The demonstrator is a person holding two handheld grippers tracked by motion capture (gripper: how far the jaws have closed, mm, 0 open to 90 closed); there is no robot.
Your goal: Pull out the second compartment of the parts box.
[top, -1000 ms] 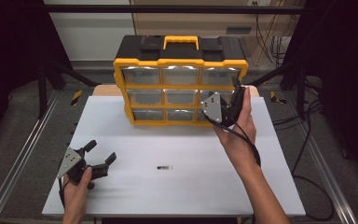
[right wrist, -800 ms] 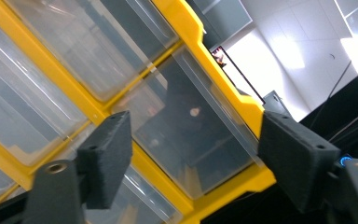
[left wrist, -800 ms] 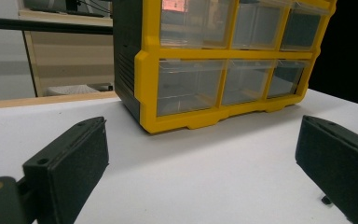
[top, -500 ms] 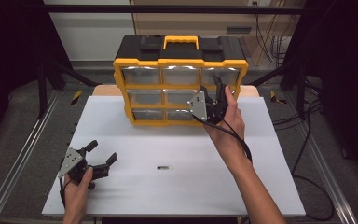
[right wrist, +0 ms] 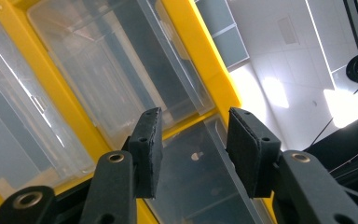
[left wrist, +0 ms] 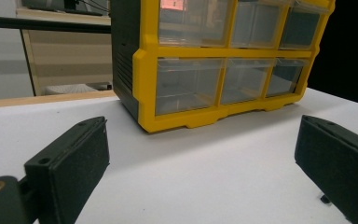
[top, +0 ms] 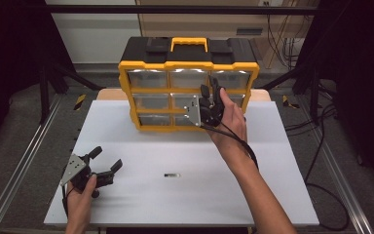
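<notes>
A yellow and black organizer (top: 189, 73) with clear drawers stands at the back of the white table (top: 272, 161). My right gripper (top: 210, 90) is up against its front, at the middle row toward the right. In the right gripper view its jaws (right wrist: 193, 154) have just been closing and stand a little apart in front of a clear drawer (right wrist: 121, 70) and a yellow divider; I see nothing pressed between the pads. My left gripper (top: 108, 157) rests at the front left with its jaws wide open and nothing between them (left wrist: 200, 186), facing the organizer (left wrist: 223, 60).
A small dark part (top: 172, 174) lies on the table in front of the middle. Metal rails (top: 24, 161) run along both sides of the table. A black cable (top: 243, 146) trails from the right gripper over the forearm.
The right gripper has moved left along the organizer's front, from its right edge to the middle row's drawers, and its jaws have narrowed. The left gripper has stayed put.
</notes>
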